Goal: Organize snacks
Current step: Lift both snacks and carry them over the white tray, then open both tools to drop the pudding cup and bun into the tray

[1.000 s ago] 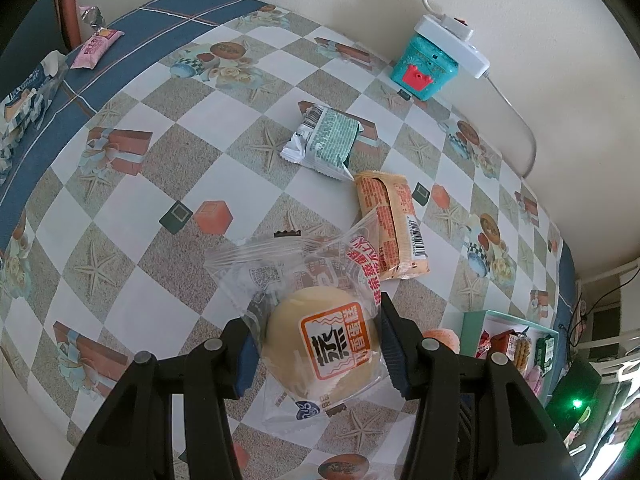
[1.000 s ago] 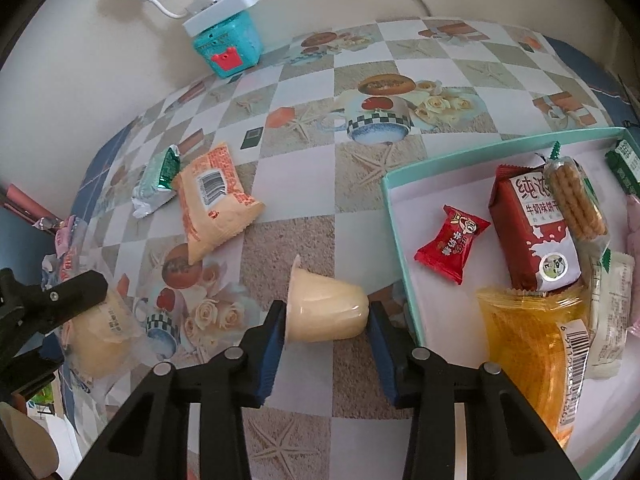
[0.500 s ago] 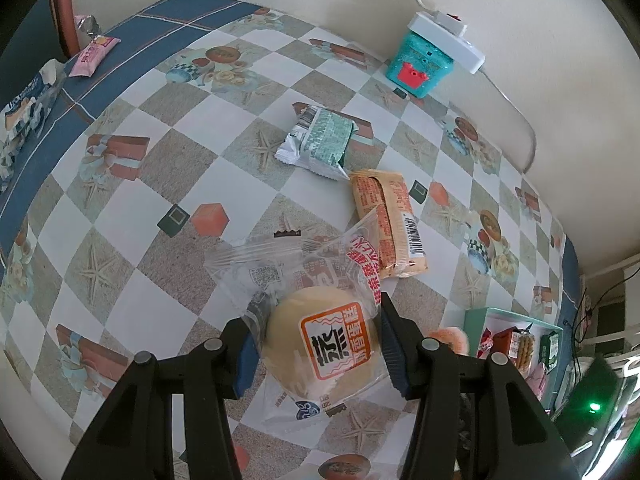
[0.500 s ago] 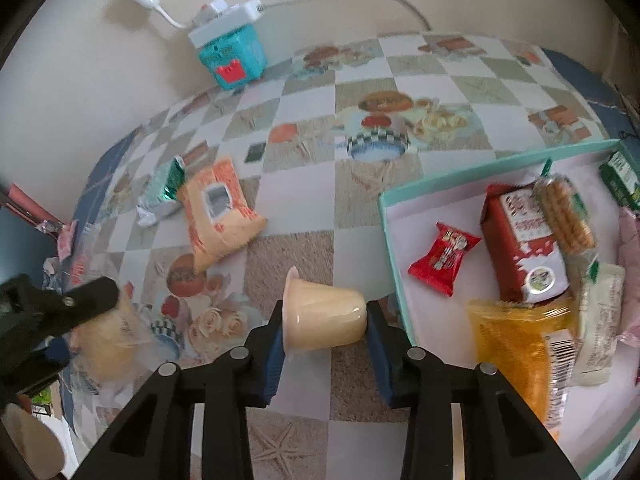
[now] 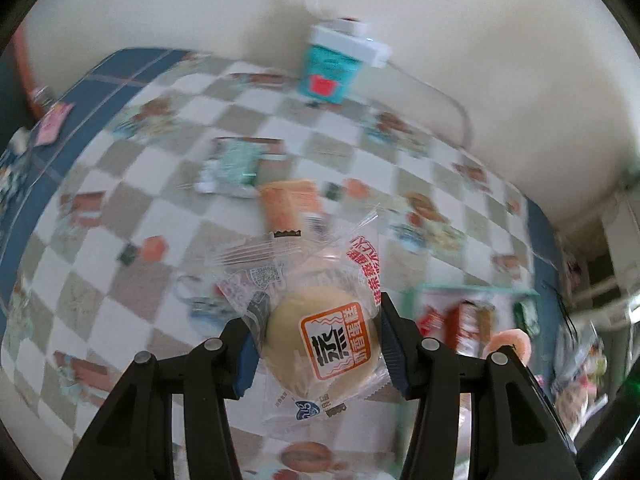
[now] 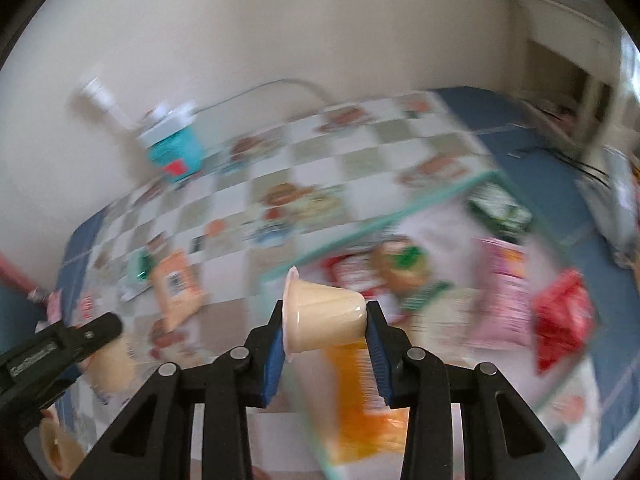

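Note:
My left gripper (image 5: 318,346) is shut on a wrapped steamed bun (image 5: 320,340) in clear plastic and holds it above the checkered table. My right gripper (image 6: 326,338) is shut on a pale jelly cup (image 6: 324,316), lying sideways between the pads, above the near left corner of the teal-rimmed tray (image 6: 360,228). The tray holds several snack packs, blurred. An orange snack pack (image 5: 290,202) and a green snack pack (image 5: 234,162) lie on the table. The left gripper also shows at the lower left of the right wrist view (image 6: 60,344).
A teal box with a white power strip (image 5: 332,68) on top stands at the wall; its cable runs right along the wall. A pink packet (image 5: 52,124) lies at the far left on the blue border of the cloth. Both views are motion-blurred.
Both grippers have lifted and tilted up, so more wall shows. The right gripper with the jelly cup has moved right, over the tray. The left has swung toward the tray.

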`<action>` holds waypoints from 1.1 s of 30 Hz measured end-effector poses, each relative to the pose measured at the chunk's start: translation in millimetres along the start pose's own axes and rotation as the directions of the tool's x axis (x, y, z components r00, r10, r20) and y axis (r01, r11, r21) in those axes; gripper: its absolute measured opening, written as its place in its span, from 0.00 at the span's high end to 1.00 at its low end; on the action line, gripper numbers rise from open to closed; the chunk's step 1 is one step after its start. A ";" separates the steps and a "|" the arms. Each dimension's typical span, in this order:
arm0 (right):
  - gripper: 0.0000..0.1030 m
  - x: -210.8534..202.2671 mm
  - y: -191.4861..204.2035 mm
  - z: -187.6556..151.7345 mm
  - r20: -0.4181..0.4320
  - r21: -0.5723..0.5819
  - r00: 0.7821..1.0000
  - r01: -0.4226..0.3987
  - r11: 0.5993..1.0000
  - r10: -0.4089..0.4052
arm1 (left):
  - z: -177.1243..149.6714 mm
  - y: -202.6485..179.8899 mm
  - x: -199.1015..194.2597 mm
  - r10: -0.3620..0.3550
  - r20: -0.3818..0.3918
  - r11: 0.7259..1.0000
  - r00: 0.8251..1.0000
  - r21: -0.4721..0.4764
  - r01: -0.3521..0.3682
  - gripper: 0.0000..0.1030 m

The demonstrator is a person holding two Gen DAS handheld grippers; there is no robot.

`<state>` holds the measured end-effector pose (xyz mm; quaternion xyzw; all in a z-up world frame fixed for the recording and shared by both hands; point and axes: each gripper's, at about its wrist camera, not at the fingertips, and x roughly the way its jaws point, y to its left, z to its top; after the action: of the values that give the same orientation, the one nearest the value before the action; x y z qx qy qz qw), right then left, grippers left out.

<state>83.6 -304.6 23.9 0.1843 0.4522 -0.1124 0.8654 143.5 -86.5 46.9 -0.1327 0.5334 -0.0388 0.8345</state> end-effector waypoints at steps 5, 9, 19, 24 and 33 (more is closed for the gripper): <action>0.62 -14.5 -50.8 2.7 0.013 0.099 0.993 0.111 0.989 -0.113 | -17.6 -55.4 5.6 -0.091 -0.050 0.987 0.995 0.128 0.097 0.47; 0.62 -23.6 -81.1 -1.5 0.011 0.160 0.989 0.145 0.976 -0.149 | -33.6 -95.2 13.4 -0.127 -0.081 0.962 0.989 0.233 0.143 0.47; 0.62 1.8 -114.2 -17.6 -0.109 0.214 0.979 0.194 0.957 -0.174 | -34.6 -112.4 55.4 -0.067 -0.094 0.956 0.993 0.278 0.090 0.47; 0.62 17.2 -120.9 -27.2 -0.176 0.230 0.972 0.194 0.954 -0.155 | -34.9 -118.9 66.8 -0.047 -0.084 0.952 0.995 0.298 0.070 0.47; 0.61 20.8 -122.5 -29.1 -0.200 0.252 0.968 0.198 0.947 -0.149 | -37.9 -127.3 66.8 -0.067 -0.074 0.943 0.995 0.322 0.087 0.20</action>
<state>29.6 -404.0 -35.1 0.2689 0.5228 -0.2319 0.7749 147.7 -229.5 6.6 -0.0131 0.5396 -0.1626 0.8259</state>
